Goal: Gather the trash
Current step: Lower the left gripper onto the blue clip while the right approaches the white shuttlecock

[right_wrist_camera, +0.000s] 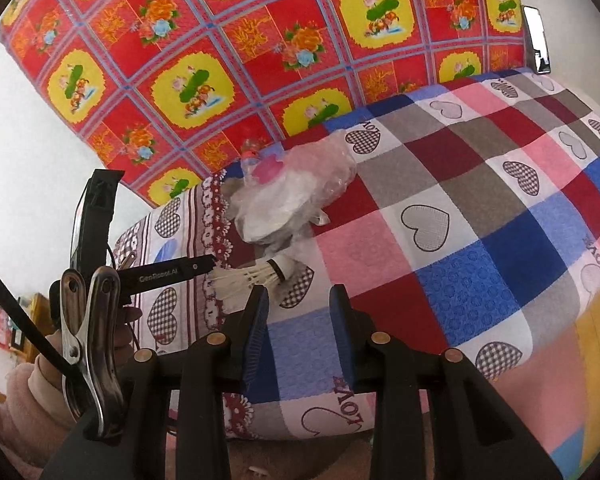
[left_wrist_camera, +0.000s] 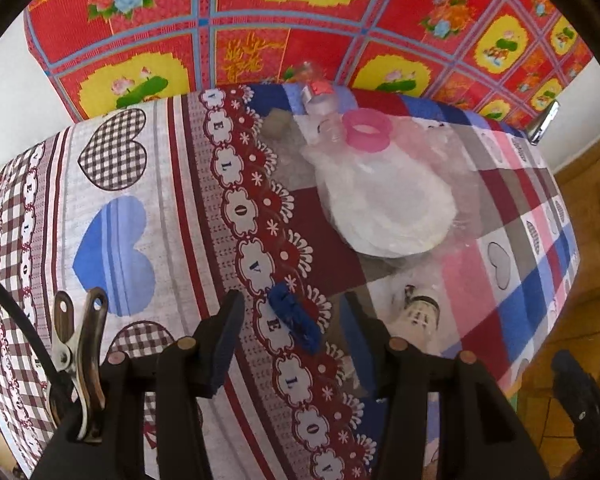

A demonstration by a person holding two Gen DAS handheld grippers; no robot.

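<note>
A clear plastic bag (left_wrist_camera: 396, 200) with white stuff and a pink ring (left_wrist_camera: 367, 130) in it lies on the patchwork bed cover (left_wrist_camera: 140, 168). A small clear bottle with a red cap (left_wrist_camera: 318, 94) lies behind it. A white shuttlecock (left_wrist_camera: 418, 314) lies in front of the bag. A small blue scrap (left_wrist_camera: 296, 322) lies between my left gripper's fingers. My left gripper (left_wrist_camera: 292, 312) is open just above it. My right gripper (right_wrist_camera: 298, 300) is open, with the shuttlecock (right_wrist_camera: 252, 276) just beyond its left finger and the bag (right_wrist_camera: 284, 200) farther off.
A red and yellow flowered cloth (left_wrist_camera: 260, 20) stands behind the bed. A wooden floor (left_wrist_camera: 580, 280) lies to the right of the bed. My left gripper's body (right_wrist_camera: 156, 272) shows in the right wrist view, left of the shuttlecock.
</note>
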